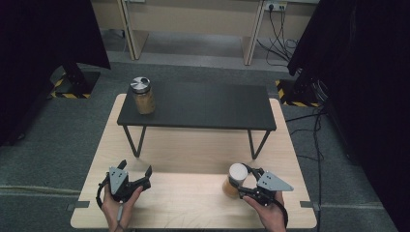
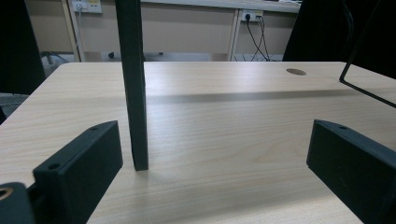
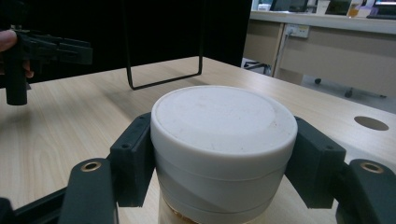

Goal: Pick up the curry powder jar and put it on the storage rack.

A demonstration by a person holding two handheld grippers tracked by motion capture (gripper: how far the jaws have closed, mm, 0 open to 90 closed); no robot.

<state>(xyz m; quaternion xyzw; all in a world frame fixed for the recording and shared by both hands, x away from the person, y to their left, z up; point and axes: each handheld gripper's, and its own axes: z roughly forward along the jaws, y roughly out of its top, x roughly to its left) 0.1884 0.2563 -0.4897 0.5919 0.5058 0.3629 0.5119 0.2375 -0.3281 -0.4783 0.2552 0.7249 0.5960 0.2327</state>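
near edge of the wooden table (image 1: 193,208): the right gripper (image 1: 247,185) is clamped on the white-lidded jar (image 1: 235,180), its jaws pressed against either side of the lid's rim – seen close in the right gripper view, jar (image 3: 224,140) upright on the tabletop. the left gripper (image 1: 135,175) rests alongside, jaws apart with nothing between them. farther back, a black raised shelf (image 1: 203,108) carries a second, metal-lidded jar (image 1: 142,95) at its left end. step in hand, by judgement: the grasp is made and the lift comes next – it calls for a straight rise, jar kept upright, high enough to clear the shelf's edge.
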